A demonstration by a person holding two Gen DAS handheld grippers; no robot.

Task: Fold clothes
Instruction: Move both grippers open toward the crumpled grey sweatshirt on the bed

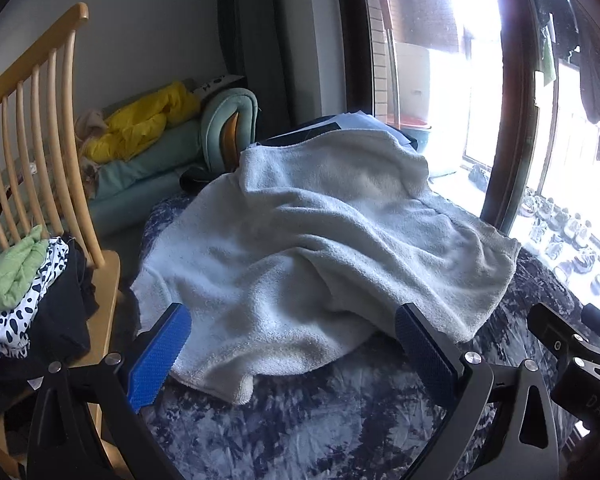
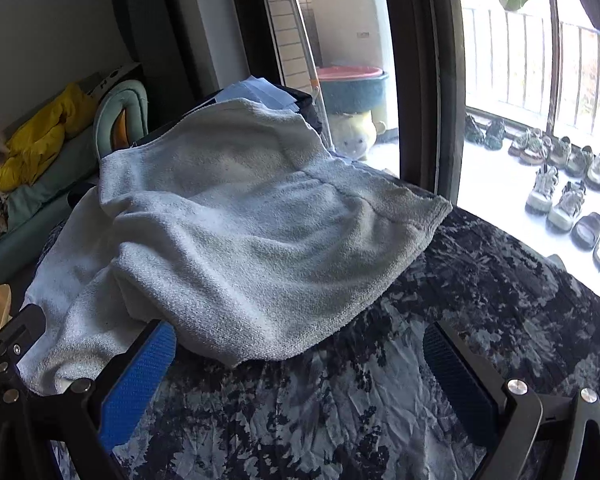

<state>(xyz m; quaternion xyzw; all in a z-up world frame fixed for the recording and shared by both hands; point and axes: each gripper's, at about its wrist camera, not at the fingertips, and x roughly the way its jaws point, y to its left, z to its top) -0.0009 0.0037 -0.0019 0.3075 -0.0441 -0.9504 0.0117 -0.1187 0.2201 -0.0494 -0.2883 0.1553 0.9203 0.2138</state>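
Towel (image 1: 320, 248), pale blue-white & fluffy, lies in a bumpy heap on a blue & white blotchy cloth (image 1: 300, 432) that covers the work top. It is draped over some darker things at the back, so the far part sits higher; what they are I can't tell. Left gripper (image 1: 292, 344) has its two blue-padded fingers (image 1: 156, 360) spread wide, w/ nothing pinched. The near edge of the towel lies between them, just touching or very close to the left pad. Right gripper (image 2: 300, 368) is spread wide too, holding nothing; its left pad is just beside the towel's near corner (image 2: 240, 352), and the other pad is over bare cloth. On the left stands a wooden chair (image 1: 32, 92) w/ a pile of clothes (image 1: 24, 292) on the seat: green on top, then black & white spotted, then black. Behind, by the wall, are a yellow jacket (image 1: 140, 124) & pale green cushions (image 1: 152, 160). Thru the window, rows of shoes (image 2: 560, 184) sit on the balcony floor, & a red basin (image 2: 350, 74) rests on a blue tub.
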